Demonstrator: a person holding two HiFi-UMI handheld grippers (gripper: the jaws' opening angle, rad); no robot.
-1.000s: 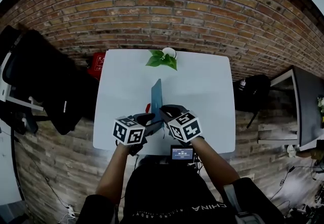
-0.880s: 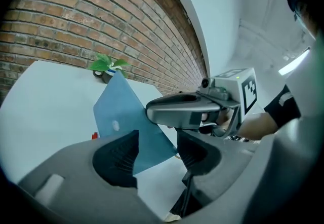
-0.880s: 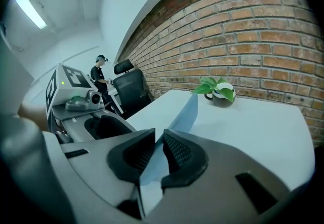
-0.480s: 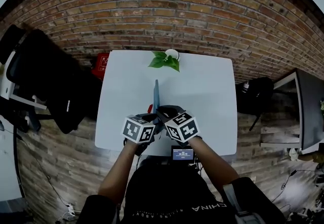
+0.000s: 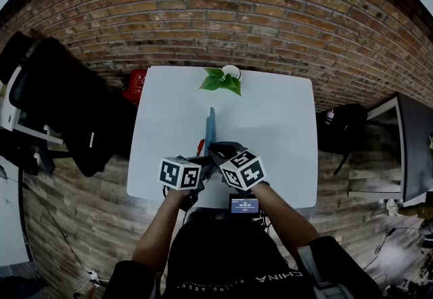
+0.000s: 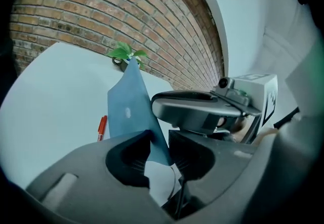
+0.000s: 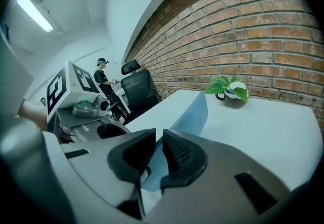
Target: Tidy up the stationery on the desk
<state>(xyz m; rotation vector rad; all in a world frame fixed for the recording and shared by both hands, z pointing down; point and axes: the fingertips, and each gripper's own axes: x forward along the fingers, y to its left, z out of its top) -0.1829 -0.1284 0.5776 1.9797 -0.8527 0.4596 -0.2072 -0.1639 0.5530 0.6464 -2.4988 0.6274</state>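
A thin blue notebook (image 5: 211, 127) stands on its edge on the white desk (image 5: 270, 122), tilted up toward the plant. My right gripper (image 7: 159, 147) is shut on its near lower edge (image 7: 192, 111). My left gripper (image 6: 161, 142) sits just left of the right one (image 6: 192, 109). Its jaws have just been closing. The notebook's near corner (image 6: 129, 106) lies between them, with a gap still showing at the pads. A red pen (image 6: 102, 127) lies on the desk left of the notebook (image 5: 199, 147).
A potted plant (image 5: 220, 79) stands at the desk's far edge by the brick wall. A small screen device (image 5: 243, 205) sits at the near edge. A black office chair (image 5: 61, 115) is off to the left. A person stands far off beyond the chair in the right gripper view.
The notebook shows a narrower face than a second ago, standing more on edge. The left gripper has shifted slightly toward the right one and rolled a little.
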